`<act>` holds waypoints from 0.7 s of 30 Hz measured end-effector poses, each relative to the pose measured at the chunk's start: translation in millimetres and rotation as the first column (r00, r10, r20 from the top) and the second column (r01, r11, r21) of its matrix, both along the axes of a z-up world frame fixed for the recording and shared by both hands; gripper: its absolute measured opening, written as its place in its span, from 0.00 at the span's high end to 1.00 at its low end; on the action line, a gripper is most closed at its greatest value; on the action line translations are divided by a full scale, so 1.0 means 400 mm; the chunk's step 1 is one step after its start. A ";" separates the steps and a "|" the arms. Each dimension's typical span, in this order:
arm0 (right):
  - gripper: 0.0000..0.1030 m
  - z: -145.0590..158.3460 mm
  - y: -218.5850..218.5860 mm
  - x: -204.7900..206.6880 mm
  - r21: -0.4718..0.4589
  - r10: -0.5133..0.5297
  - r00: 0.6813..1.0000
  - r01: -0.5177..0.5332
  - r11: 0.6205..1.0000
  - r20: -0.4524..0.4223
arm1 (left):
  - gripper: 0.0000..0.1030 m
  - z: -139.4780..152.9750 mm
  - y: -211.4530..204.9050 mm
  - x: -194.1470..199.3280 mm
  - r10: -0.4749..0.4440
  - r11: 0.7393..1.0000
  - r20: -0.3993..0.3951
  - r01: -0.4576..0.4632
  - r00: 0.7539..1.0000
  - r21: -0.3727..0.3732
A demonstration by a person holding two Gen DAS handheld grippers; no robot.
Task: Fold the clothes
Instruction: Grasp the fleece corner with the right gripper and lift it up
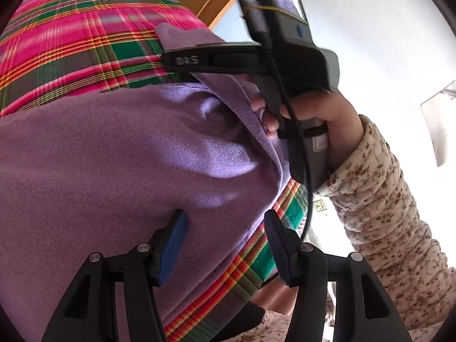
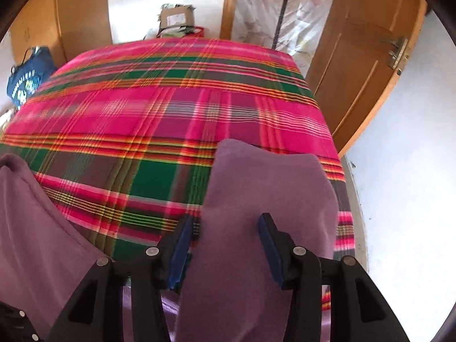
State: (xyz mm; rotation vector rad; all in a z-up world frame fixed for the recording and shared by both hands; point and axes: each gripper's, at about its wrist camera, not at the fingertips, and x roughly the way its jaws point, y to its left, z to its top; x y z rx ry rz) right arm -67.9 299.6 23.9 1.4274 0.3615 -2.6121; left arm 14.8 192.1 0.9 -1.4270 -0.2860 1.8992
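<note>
One purple fleece garment point(image 1: 99, 156), soft matte nap, lies rumpled on the plaid blanket point(image 1: 71, 34) (pink, green, orange stripes) that covers the table.

Two devices. Left hand-held gripper point(image 1: 225, 245): jaws wide, still easing apart, poised above the fleece edge, pads not pressing it. Right hand-held gripper point(image 2: 222, 248): jaws wide, a fold of the fleece point(image 2: 256, 199) rising between them; whether a pad touches it I cannot tell.

Left wrist view only: the right device's body seen from outside, the person's hand point(image 1: 319, 114) and floral sleeve point(image 1: 384, 213).

Right wrist view only: wooden door point(image 2: 356, 71), cardboard box point(image 2: 178, 17), blue bag point(image 2: 28, 71).
</note>
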 end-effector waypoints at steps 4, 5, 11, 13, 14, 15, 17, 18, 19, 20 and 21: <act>0.53 0.001 -0.019 -0.024 0.012 0.004 1.000 -0.004 1.000 0.010 | 0.43 -0.001 -0.010 -0.007 0.003 1.000 0.007 -0.003 1.000 0.011; 0.53 0.001 -0.018 -0.031 0.007 -0.001 1.000 0.001 1.000 0.018 | 0.43 -0.001 -0.011 -0.009 0.001 1.000 0.007 -0.002 1.000 0.011; 0.53 -0.002 0.005 -0.059 -0.048 -0.015 0.998 0.018 0.999 0.059 | 0.43 -0.003 -0.025 -0.021 0.002 0.999 0.017 -0.003 1.000 0.032; 0.58 -0.002 0.013 -0.057 -0.054 -0.023 0.998 0.025 0.998 0.053 | 0.43 -0.003 -0.030 -0.026 0.004 0.999 0.020 -0.004 1.000 0.037; 0.67 -0.002 0.017 -0.055 -0.056 -0.027 0.998 0.030 0.998 0.050 | 0.43 -0.003 -0.030 -0.027 0.004 0.999 0.020 -0.005 1.000 0.037; 0.71 -0.002 0.021 -0.054 -0.058 -0.031 0.998 0.034 0.998 0.047 | 0.43 -0.002 -0.031 -0.029 0.004 0.999 0.019 -0.005 1.000 0.036; 0.76 -0.002 0.026 -0.052 -0.059 -0.031 0.999 0.034 0.998 0.043 | 0.43 -0.001 -0.033 -0.032 0.004 0.999 0.017 -0.005 1.000 0.034; 0.76 -0.002 0.027 -0.051 -0.058 -0.032 0.999 0.035 0.998 0.043 | 0.43 -0.001 -0.034 -0.035 0.005 0.999 0.016 -0.005 1.000 0.032; 0.76 -0.002 0.024 -0.050 -0.053 -0.032 0.999 0.034 0.998 0.040 | 0.43 0.000 -0.036 -0.037 0.005 0.999 0.016 -0.006 1.000 0.033; 0.80 -0.002 0.021 -0.048 -0.047 -0.031 0.999 0.032 0.998 0.037 | 0.43 0.000 -0.037 -0.039 0.006 0.999 0.017 -0.006 1.000 0.033; 0.82 -0.002 0.018 -0.047 -0.038 -0.029 0.999 0.030 0.999 0.032 | 0.43 0.000 -0.039 -0.042 0.007 0.999 0.017 -0.007 1.000 0.034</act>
